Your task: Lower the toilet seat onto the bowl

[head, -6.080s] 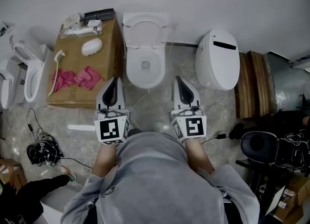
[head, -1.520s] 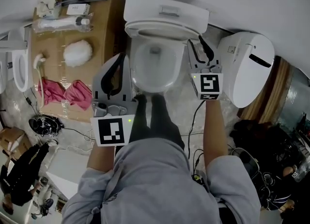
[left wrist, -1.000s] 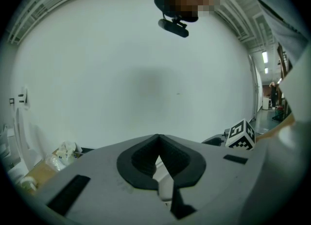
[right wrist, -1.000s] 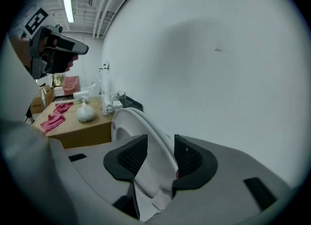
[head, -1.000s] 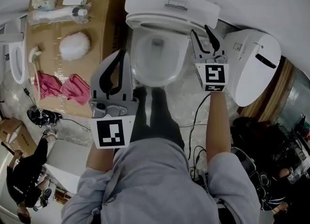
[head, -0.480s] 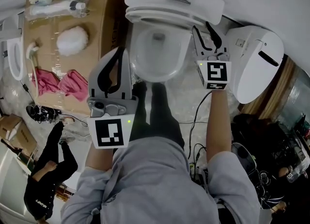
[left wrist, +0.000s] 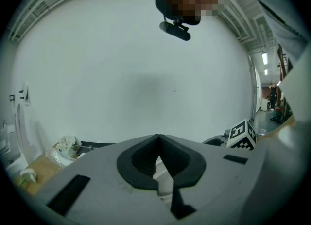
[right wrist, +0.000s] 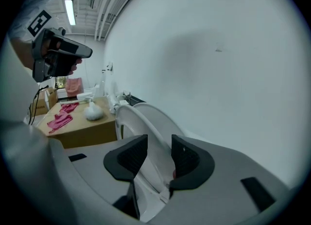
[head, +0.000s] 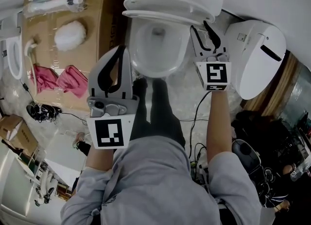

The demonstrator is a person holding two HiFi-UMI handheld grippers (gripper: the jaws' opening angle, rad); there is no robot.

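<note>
While the seat (right wrist: 141,119) stands raised, tilted back above the bowl (head: 160,72), the right gripper (right wrist: 159,144) reaches in at the seat's right edge, its fingers pinching the rim between them. The left gripper (left wrist: 158,139) hangs left of the bowl, fingers pressed together at the tips, holding nothing.

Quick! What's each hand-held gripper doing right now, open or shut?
Left hand-held gripper: closed, holding nothing.
Right hand-held gripper: closed on the raised toilet seat.
</note>
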